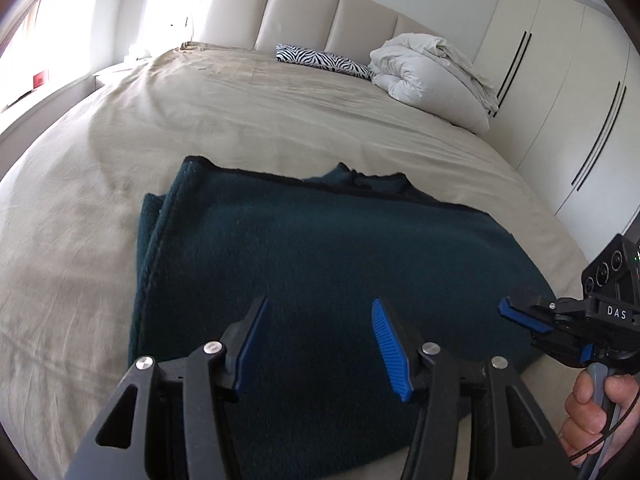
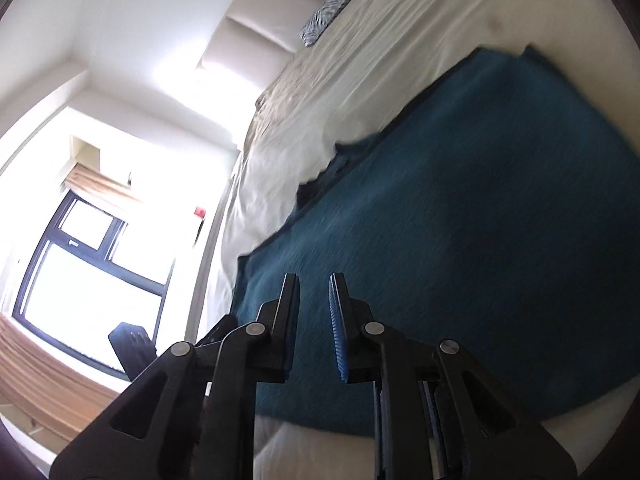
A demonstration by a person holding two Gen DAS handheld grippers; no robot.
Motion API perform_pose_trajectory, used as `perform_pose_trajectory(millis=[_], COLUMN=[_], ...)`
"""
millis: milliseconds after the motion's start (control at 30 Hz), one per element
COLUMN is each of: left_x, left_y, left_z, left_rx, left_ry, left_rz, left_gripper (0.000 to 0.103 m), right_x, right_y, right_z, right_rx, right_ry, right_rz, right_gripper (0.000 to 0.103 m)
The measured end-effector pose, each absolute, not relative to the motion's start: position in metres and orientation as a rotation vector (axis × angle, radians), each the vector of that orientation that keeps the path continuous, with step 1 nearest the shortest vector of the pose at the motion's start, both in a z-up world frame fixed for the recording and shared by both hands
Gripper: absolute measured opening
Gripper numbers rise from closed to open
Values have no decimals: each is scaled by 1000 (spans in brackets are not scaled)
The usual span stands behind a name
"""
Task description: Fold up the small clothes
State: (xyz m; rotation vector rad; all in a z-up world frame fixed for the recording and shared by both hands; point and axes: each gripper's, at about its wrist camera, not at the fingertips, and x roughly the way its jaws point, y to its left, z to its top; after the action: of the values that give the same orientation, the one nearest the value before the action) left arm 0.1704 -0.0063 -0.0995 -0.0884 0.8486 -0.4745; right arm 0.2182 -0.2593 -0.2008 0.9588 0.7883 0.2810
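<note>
1. The bed (image 1: 120,152) fills most of both views, under a beige sheet, with an upholstered headboard (image 1: 304,12) at the far end. A white bundled duvet (image 1: 432,76) and a zebra-print pillow (image 1: 320,60) lie near it.
2. The dark teal garment (image 1: 320,264) lies flat on the near part of the bed, apparently doubled over already, with layered edges showing along its left side. The fold looks partway done: a further fold, or a smoothing pass, seems the step in hand.
3. The left gripper (image 1: 320,344) hovers low over the garment's near half, pointing toward the headboard, its blue pads spread wide with nothing between them.
4. The right gripper (image 2: 314,328) is rolled onto its side near the garment's right edge, held by the person's hand (image 1: 592,408). Its pads stand a narrow gap apart, pinching no cloth.
5. The next move probably calls for each gripper to drop to an edge or corner, close on both layers together, and carry them across evenly.
</note>
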Motion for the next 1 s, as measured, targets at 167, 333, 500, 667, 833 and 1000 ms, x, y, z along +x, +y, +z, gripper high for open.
perform_pose_trajectory(millis=[167, 333, 500, 667, 833, 1000], left_x=[159, 157, 150, 143, 138, 139], left_y=[1, 12, 29, 49, 47, 36], left_z=[-124, -127, -130, -129, -124, -123], left_rx=[-63, -76, -120, -164, -151, -108], left_ry=[886, 905, 917, 923, 947, 955], left_rz=[-468, -481, -492, -477, -432, -407], left_gripper=[55, 54, 50, 49, 48, 54], right_x=[222, 195, 148, 104, 86, 110], right_y=[-206, -260, -341, -394, -400, -368], right_z=[-246, -258, -261, -255, -232, -185], right_rx=[973, 1113, 1197, 1248, 1190, 1059], right_ry=[945, 842, 714, 592, 560, 606], right_rz=[341, 242, 73, -81, -161, -65], right_gripper=[15, 14, 14, 14, 16, 25])
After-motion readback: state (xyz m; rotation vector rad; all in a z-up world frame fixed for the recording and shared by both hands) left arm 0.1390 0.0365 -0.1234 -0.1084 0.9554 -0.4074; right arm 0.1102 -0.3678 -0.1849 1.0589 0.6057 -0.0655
